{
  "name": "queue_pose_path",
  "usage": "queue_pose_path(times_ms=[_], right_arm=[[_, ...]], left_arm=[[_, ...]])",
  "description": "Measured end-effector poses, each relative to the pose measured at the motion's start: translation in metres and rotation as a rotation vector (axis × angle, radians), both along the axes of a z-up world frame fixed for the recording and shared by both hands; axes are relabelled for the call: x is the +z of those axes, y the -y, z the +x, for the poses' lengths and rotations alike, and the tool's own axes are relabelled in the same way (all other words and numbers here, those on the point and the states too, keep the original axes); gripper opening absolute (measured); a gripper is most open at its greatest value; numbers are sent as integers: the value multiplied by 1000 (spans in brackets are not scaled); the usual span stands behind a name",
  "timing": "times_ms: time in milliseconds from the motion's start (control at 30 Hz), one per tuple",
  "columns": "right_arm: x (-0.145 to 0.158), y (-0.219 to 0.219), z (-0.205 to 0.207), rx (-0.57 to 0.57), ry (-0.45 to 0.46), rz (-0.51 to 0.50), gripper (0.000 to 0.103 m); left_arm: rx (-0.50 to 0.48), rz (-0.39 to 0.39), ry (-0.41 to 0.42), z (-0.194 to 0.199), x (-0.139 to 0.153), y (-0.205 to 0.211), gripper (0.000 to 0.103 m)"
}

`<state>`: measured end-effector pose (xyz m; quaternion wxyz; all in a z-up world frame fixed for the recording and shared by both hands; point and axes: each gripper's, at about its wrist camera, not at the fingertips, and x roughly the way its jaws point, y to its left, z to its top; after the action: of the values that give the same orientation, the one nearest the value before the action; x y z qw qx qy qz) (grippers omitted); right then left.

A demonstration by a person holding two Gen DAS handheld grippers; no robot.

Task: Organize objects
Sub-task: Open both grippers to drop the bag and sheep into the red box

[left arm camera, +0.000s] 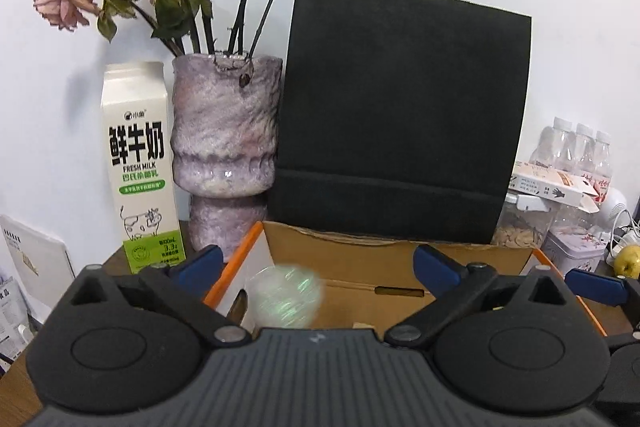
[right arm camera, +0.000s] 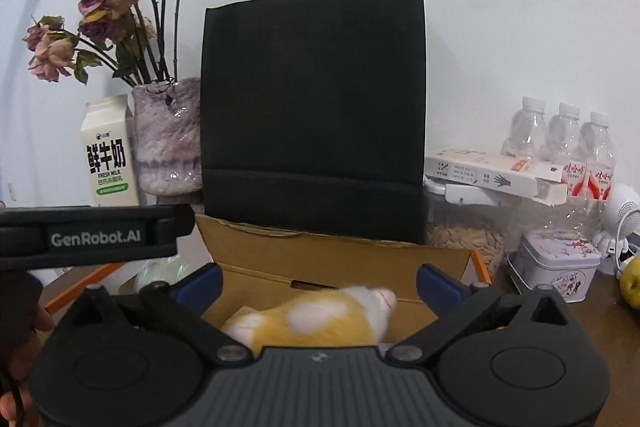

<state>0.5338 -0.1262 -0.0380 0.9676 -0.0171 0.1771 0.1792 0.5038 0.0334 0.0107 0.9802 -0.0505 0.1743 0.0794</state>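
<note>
An open cardboard box [left arm camera: 360,259] with orange edges stands in front of me; it also shows in the right wrist view [right arm camera: 320,255]. A blurred, shiny green-white ball [left arm camera: 286,301] hangs between my left gripper's [left arm camera: 320,263] open blue fingers, touching neither, over the box's left part. A blurred orange and white plush toy [right arm camera: 320,319] lies between my right gripper's [right arm camera: 320,283] open fingers, over the box interior. The left gripper's black body [right arm camera: 92,235] crosses the right wrist view at the left.
Behind the box stand a black paper bag [left arm camera: 400,115], a purple vase [left arm camera: 224,155] of dried roses and a milk carton [left arm camera: 140,171]. At the right are water bottles [right arm camera: 560,139], a white flat box [right arm camera: 492,171], a seed jar [right arm camera: 464,231], a tin [right arm camera: 556,263] and a yellow-green fruit [right arm camera: 632,283].
</note>
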Motion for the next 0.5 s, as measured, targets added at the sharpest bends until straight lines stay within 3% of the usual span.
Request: queue_pose_path(times_ms=[500], right_arm=[[1,1,-2,-17,-11,-13,103]], left_arm=[[5,-7,1,-3,2,-1,103]])
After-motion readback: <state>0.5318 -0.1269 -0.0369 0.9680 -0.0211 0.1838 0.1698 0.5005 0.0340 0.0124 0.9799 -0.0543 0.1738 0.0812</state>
